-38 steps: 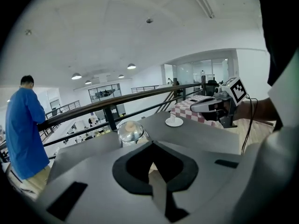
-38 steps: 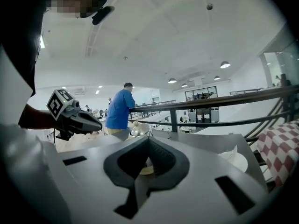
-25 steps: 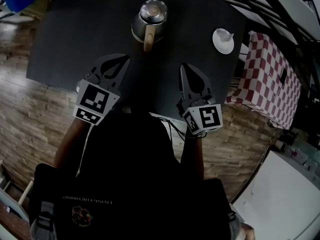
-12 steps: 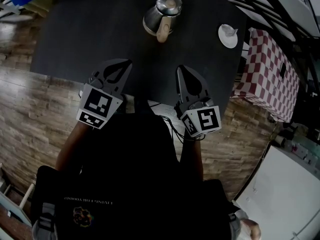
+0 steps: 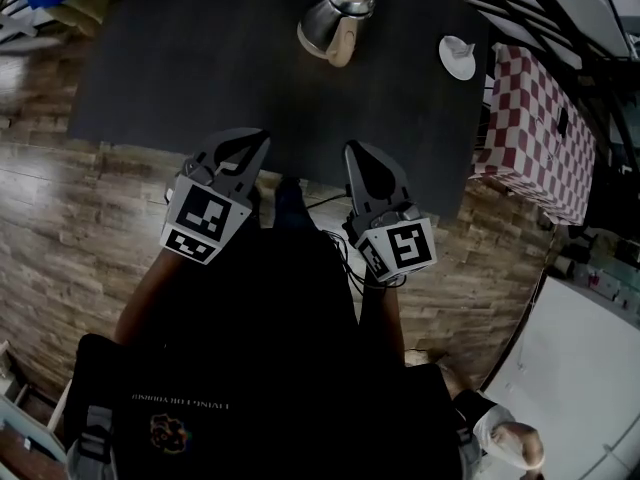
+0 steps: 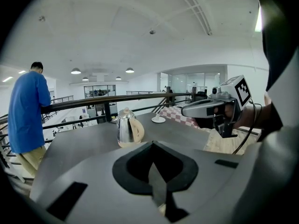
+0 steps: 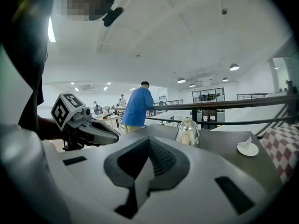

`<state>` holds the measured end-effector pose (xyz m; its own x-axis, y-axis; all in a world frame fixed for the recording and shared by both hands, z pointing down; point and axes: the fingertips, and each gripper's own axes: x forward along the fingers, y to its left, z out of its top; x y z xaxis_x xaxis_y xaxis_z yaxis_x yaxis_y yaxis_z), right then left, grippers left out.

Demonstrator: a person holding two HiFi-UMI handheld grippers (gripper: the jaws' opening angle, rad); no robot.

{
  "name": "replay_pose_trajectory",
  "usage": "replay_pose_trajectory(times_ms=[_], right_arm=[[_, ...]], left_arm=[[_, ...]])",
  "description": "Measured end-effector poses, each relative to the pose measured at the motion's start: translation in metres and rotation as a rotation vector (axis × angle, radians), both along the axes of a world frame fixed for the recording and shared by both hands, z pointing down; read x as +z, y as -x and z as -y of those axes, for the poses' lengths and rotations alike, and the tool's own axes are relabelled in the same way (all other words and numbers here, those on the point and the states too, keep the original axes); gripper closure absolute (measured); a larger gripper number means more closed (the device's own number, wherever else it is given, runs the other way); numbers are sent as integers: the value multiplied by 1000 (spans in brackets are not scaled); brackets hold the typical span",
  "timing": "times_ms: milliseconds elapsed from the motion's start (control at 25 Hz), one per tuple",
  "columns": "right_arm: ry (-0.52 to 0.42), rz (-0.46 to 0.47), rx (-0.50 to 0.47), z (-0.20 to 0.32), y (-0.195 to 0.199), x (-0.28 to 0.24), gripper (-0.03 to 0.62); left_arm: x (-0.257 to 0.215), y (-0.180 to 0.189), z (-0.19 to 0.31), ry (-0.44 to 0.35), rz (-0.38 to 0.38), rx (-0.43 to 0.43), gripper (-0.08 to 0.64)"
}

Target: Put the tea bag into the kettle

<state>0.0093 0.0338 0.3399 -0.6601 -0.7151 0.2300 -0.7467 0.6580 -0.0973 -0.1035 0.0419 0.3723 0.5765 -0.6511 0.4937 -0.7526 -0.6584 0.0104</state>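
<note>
A steel kettle point(image 5: 340, 18) with a tan handle stands at the far side of the dark table point(image 5: 180, 78). A white saucer point(image 5: 458, 56) with the tea bag point(image 7: 248, 142) on it sits to the kettle's right. My left gripper point(image 5: 260, 138) and right gripper point(image 5: 352, 149) hover side by side at the table's near edge, both shut and empty, well short of the kettle. From the left gripper view, the kettle point(image 6: 127, 129) and saucer point(image 6: 158, 119) lie beyond the shut jaws. In the right gripper view the kettle point(image 7: 188, 131) shows ahead.
A red-and-white checkered table point(image 5: 540, 118) stands to the right of the dark table. A railing point(image 6: 107, 99) runs behind the table, and a person in a blue top point(image 6: 28, 111) stands at it on the left. Wooden floor point(image 5: 70, 228) lies beneath me.
Both grippers have drawn back from the kettle to the table's near edge. The kettle and saucer now sit farther up in the head view. Jaws stay shut.
</note>
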Motion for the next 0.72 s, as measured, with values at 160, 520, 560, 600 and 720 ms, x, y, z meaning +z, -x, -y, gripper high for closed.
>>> replay_pose_trajectory(times_ms=[160, 520, 560, 600, 720], right_arm=[[15, 2, 18, -22, 7, 6, 577], [60, -27, -3, -59, 28, 20, 577], [55, -31, -12, -62, 32, 21, 577], [55, -37, -18, -65, 35, 21, 577], [70, -43, -24, -72, 42, 22, 577]], left_arm=[[4, 3, -17, -1, -5, 24, 555], [7, 13, -48, 3, -11, 50, 555], [8, 14, -51, 5, -12, 51, 555], [9, 16, -53, 7, -13, 52, 555], [10, 18, -60, 9, -17, 56, 555]])
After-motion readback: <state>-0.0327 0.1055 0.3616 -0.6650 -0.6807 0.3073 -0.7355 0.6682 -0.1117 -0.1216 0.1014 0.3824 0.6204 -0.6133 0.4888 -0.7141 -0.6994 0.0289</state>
